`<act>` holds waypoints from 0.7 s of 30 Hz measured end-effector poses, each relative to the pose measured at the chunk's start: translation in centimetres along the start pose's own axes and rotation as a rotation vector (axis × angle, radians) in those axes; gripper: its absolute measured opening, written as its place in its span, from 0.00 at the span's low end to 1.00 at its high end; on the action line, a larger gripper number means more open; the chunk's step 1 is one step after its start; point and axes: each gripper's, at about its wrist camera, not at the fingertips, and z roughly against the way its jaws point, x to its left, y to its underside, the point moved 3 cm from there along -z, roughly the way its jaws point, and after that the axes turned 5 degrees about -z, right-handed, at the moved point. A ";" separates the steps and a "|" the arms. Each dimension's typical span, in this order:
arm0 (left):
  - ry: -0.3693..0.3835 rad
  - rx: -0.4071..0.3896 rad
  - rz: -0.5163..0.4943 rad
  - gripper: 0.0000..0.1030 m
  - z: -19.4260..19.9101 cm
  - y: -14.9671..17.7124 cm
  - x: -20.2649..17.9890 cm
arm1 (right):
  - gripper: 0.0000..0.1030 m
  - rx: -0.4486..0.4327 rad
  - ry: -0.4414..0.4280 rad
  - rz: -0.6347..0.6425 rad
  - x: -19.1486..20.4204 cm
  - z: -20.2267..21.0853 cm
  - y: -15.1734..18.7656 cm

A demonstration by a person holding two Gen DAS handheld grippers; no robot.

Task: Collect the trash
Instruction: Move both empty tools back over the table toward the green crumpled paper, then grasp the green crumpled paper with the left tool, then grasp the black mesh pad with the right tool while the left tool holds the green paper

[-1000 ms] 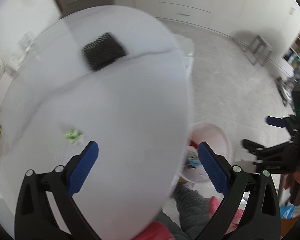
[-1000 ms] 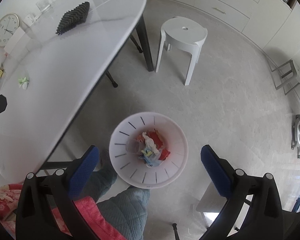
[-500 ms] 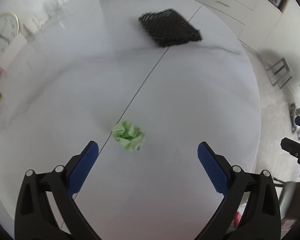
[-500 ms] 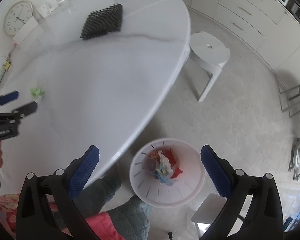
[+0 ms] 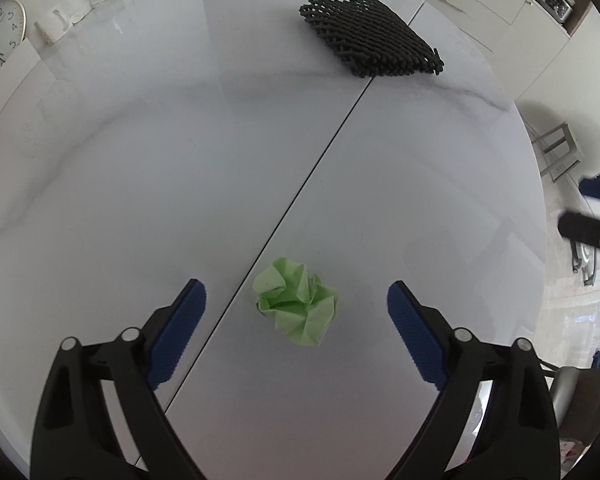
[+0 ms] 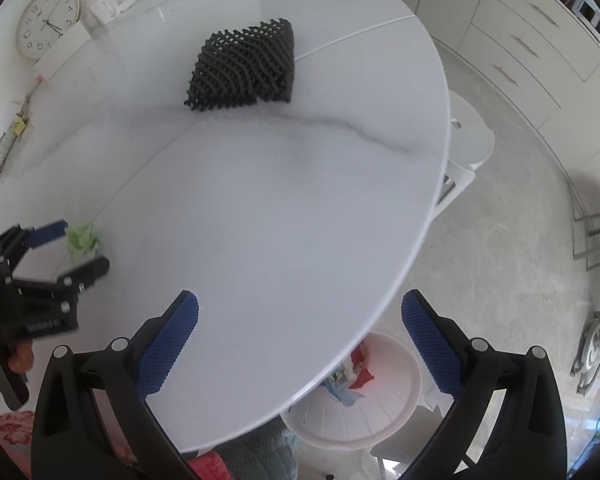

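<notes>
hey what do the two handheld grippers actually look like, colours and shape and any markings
Both look alike. The left gripper has two angular matte-black fingers with silver bolt heads, each tipped by a blue pad with a fine dotted texture. The right gripper matches it. From the right wrist view, the left gripper's black body carries small pale lettering, too blurred to read. No cables show.

1. One crumpled green paper ball (image 5: 296, 306).
2. One black woven mat (image 5: 370, 38).
3. One white bench (image 5: 140, 160).
4. One white trash basket (image 6: 380, 420).
5. One wall clock (image 6: 48, 22).
6. One white stool (image 6: 470, 140).
7. Two grippers: left gripper (image 5: 296, 304), right gripper (image 6: 300, 334).
</notes>
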 end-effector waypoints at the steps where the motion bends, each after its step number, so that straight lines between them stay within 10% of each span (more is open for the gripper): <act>1: -0.001 0.001 -0.002 0.79 -0.1 0.0 -0.1 | 0.98 0.002 -0.003 0.005 0.1 -0.2 -0.4; 11: -0.041 -0.026 0.010 0.31 -0.1 0.1 -0.2 | 0.98 -0.017 -0.031 0.051 1.8 -0.6 -3.0; 21: -0.038 -0.049 0.018 0.30 0.7 -3.8 -0.4 | 0.98 -0.056 -0.067 0.071 4.2 -2.1 -8.9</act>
